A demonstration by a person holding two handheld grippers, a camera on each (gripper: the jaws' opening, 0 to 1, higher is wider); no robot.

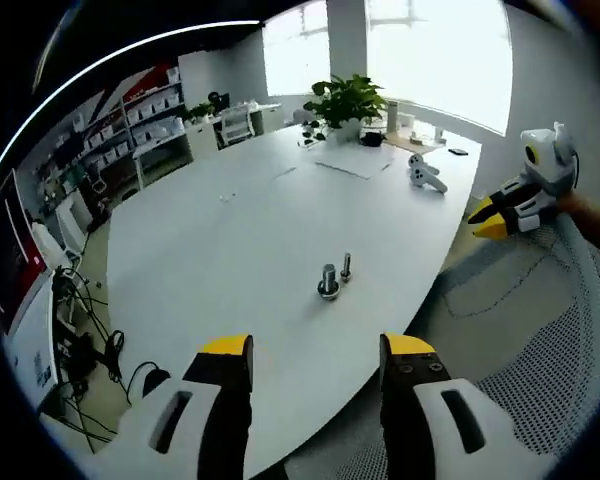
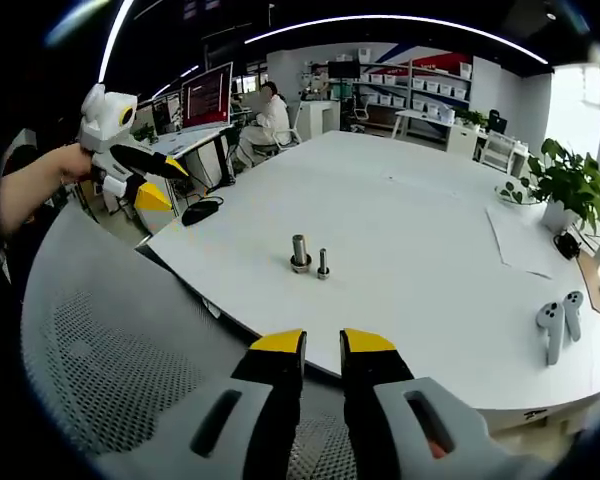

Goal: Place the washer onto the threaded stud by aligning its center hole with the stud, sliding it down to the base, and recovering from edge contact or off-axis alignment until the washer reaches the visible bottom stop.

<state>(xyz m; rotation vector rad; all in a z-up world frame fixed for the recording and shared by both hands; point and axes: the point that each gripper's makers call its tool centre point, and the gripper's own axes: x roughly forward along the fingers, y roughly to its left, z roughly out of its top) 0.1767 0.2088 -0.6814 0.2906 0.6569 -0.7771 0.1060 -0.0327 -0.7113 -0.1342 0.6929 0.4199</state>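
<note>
Left gripper: yellow-tipped jaws spread wide, nothing btwn them; held above near table edge. In right gripper view it comes in from the left, held by a hand, off the table's edge, over the mesh chair.
Right gripper: jaws nearly together, narrow gap, nothing gripped. Sits over table edge/chair back. In left gripper view it comes in from the right, a hand behind it.
Large stud: upright on table, well ahead of left jaws, approx centred btwn them. In right gripper view also well ahead of right jaws, slightly left of gap. A wider ring at its base; can't tell if that is the washer or the stud's own flange.
Small stud: upright, just beside large one, apart from it; in right gripper view it stands to the right of the large one.
Washer: can't pick out a loose one; neither gripper holds anything.
Table: big, white, rounded corners, mostly bare.
On table, far side: potted plant, paper sheet, two white controllers.
Chair: grey mesh, under both grippers at near edge.
Room: office/lab; shelving w/ boxes, bright windows, monitors, a seated person at a desk, cables on floor.
</note>
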